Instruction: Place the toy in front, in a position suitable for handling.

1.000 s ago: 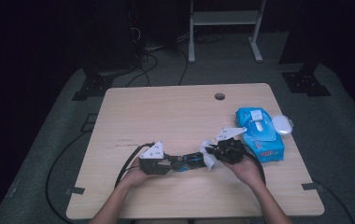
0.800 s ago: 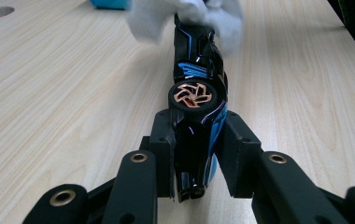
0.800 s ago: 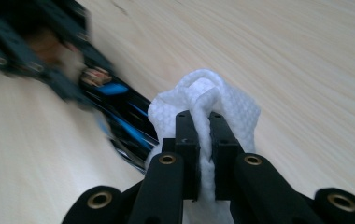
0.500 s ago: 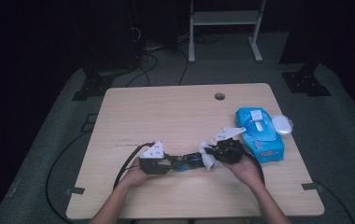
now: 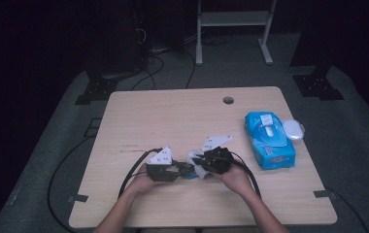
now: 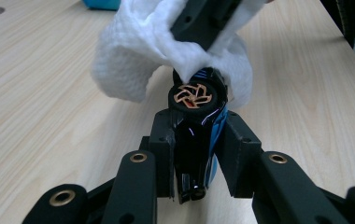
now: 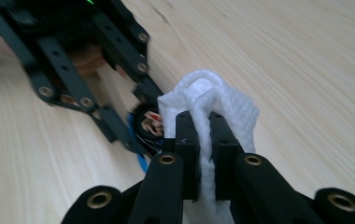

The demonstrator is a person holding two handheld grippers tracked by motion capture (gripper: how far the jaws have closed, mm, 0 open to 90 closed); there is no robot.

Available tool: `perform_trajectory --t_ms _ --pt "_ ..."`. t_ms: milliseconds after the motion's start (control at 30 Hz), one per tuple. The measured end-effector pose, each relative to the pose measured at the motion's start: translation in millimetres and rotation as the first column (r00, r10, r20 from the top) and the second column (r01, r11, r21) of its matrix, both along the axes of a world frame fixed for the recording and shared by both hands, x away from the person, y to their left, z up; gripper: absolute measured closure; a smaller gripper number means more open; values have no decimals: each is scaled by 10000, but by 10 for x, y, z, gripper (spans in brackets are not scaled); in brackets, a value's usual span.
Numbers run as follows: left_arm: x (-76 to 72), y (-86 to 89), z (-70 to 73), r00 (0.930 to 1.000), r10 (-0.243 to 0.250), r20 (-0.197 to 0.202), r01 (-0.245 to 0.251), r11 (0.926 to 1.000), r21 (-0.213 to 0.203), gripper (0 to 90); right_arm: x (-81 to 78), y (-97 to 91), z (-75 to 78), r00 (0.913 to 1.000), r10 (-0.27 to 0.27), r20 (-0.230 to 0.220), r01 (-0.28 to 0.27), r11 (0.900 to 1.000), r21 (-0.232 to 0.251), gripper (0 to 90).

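My left gripper (image 5: 178, 170) lies low over the table's front, shut on a small black and blue toy car (image 6: 195, 140) whose orange-spoked wheel (image 6: 193, 95) faces forward. My right gripper (image 5: 199, 164) comes in from the right, shut on a crumpled white wipe (image 7: 213, 95). The wipe (image 6: 136, 56) drapes over the car's front end and touches it just past the wheel. In the right gripper view the car's wheel (image 7: 151, 124) peeks out beside the wipe, with the left gripper's black fingers (image 7: 119, 126) around it.
A blue pack of wet wipes (image 5: 268, 141) lies at the table's right, a white oval lid (image 5: 293, 129) beside it. A cable hole (image 5: 228, 100) sits near the far edge. Black cables (image 5: 133, 171) trail from both grippers towards the wooden table's front edge (image 5: 202, 218).
My right gripper has slid left with the wipe, up against the car in the left gripper. The left gripper has stayed put.
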State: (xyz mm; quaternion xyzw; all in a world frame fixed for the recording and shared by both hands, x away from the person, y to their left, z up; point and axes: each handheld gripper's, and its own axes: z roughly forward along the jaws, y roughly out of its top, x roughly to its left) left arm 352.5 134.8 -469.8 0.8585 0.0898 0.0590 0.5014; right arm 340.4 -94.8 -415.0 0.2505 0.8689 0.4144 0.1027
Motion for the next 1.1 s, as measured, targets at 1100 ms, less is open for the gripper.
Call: perform_trajectory --t_ms 1100 --pt "-1 -51 -1 9999 -97 74 96 10000 14 689 6 -280 34 9986 -509 158 510 9987 -59 845"
